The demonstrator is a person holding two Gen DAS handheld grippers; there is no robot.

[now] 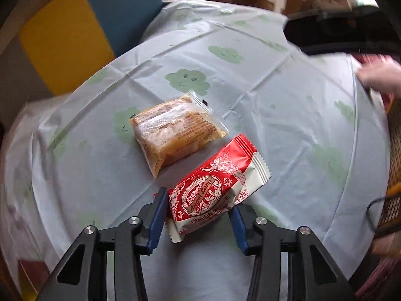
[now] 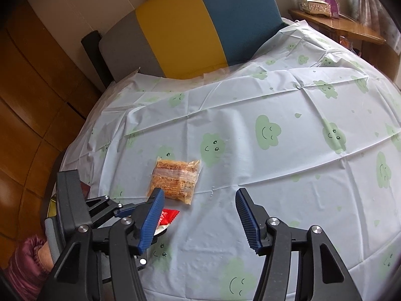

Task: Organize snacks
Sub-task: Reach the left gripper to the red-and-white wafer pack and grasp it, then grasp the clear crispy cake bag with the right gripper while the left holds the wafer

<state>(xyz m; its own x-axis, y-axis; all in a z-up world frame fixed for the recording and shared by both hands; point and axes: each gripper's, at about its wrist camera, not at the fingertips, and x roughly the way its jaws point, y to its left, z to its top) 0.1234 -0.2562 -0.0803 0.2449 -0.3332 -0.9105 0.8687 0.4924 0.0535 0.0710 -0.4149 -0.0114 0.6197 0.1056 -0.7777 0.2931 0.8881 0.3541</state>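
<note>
A red-and-white chocolate snack packet [image 1: 213, 188] lies on the cloud-print tablecloth [image 1: 275, 115], and my left gripper [image 1: 198, 200] is shut on its near end, one blue pad against each side. Just beyond it rests a clear packet of orange-brown snack [image 1: 175, 133]. In the right wrist view my right gripper [image 2: 199, 191] stands open over bare cloth with nothing between its fingers. The orange packet [image 2: 175, 180] sits just past its left fingertip. A corner of the red packet [image 2: 169, 215] shows behind that finger, beside the left tool's black frame [image 2: 72, 200].
A grey, yellow and blue cushion [image 2: 200, 25] leans at the table's far edge. A wooden shelf with a tissue box [image 2: 315, 5] is at the back right. A hand [image 1: 381, 77] and a woven basket-like thing [image 1: 393, 175] are at the right edge. The table drops to wooden floor [image 2: 30, 125] on the left.
</note>
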